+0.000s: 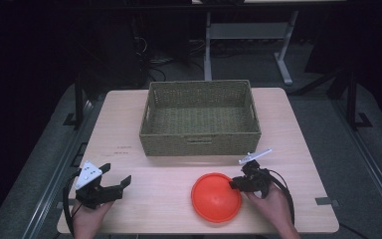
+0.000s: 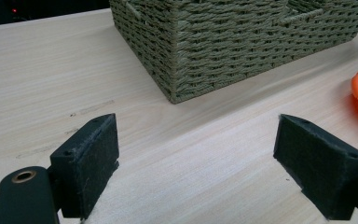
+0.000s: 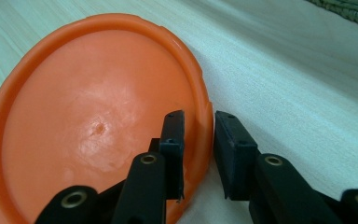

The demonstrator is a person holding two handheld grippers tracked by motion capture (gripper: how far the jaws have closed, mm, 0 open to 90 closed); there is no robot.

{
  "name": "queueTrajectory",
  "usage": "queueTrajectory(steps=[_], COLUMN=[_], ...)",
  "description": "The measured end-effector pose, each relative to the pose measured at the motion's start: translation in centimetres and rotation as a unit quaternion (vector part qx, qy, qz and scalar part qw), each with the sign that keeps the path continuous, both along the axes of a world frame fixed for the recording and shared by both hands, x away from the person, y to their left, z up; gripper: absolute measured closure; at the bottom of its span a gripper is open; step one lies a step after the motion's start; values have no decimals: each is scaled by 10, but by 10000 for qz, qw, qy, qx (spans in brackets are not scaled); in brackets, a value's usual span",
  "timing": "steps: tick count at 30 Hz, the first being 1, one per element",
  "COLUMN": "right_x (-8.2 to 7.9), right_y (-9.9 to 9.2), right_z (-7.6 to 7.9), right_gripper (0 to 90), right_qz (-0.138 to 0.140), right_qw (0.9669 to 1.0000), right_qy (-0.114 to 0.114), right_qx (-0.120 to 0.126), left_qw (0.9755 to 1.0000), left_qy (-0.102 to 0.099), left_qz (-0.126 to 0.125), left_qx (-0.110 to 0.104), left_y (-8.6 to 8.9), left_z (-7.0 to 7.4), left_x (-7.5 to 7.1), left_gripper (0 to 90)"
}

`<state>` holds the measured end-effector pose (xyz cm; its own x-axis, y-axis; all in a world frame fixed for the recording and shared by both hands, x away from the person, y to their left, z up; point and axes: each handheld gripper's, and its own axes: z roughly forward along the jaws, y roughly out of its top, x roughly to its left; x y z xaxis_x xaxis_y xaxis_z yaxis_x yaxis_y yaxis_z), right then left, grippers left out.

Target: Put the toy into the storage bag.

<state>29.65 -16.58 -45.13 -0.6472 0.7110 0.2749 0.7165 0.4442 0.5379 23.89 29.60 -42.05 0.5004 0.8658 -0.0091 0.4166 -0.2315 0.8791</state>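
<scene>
Orange disc rim sat clamped between your right gripper jaws; left gripper hung open. You were grasping; next, lift toward the basket.

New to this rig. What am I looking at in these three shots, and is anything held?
No robot arm here: a person holds a two-jaw gripper in each hand at a wooden table. The high view looks down from above; each of the other two pictures comes from a camera riding on one gripper, looking along its black jaws. On the table stand a woven basket and an orange plate. The left gripper rests with its jaws wide apart, nothing between them. The right gripper has one jaw inside and one outside the plate's rim, close against it, so it looks pinched.
</scene>
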Motion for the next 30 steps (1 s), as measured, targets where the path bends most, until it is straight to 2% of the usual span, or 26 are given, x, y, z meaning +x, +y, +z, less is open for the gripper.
queueTrajectory(steps=[11,17,23,30], right_x=[1,1,1,1], right_y=[-5,-6,-11,-13], right_z=[3,5,6,8], right_gripper=[812,816,820,821], right_qz=[-69,-82,-146,-161], right_qw=[9998,9997,9988,9982], right_qy=[26,76,209,227], right_qx=[202,233,424,524], left_qw=[10000,10000,10000,10000], left_qy=[-21,-28,-27,-22], left_qz=[13,2,11,16], left_qx=[-7,12,6,4], left_y=[-1,-1,-1,-1], left_z=[1,1,1,0], left_x=[0,0,-1,-1], left_gripper=[137,137,137,138])
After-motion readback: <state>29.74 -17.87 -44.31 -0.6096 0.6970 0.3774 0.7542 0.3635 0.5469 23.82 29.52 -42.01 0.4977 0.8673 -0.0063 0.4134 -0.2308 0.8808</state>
